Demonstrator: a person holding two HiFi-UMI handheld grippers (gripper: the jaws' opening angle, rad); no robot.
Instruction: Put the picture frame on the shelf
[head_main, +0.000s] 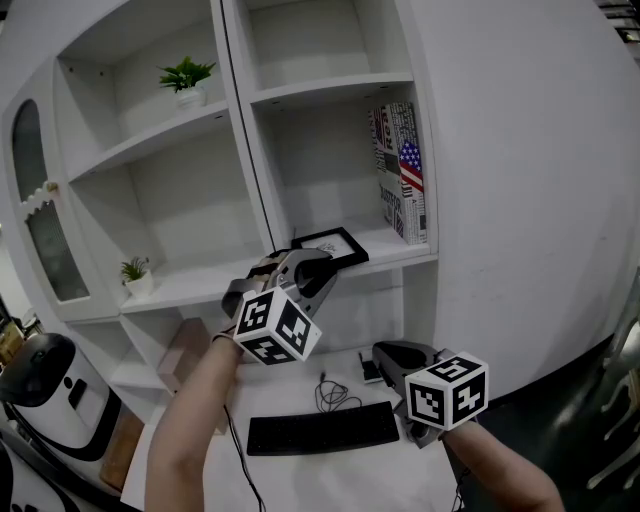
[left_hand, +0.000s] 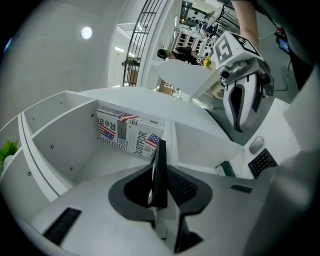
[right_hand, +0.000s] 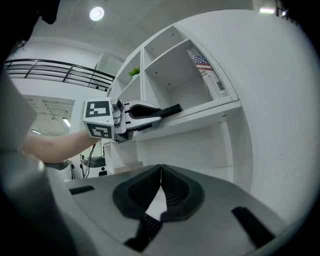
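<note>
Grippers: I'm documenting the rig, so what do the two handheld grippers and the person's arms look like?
The left gripper and right gripper share a light grey body with black ribbed jaw pads. Each carries a white cube printed with black square markers. Both forearms are bare; no sleeves show.

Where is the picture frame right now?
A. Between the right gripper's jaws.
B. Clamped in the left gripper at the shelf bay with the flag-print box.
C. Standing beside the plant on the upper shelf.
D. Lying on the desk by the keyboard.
B: the left gripper has its jaws shut on the picture frame, at the bay holding the flag-print box.
</note>
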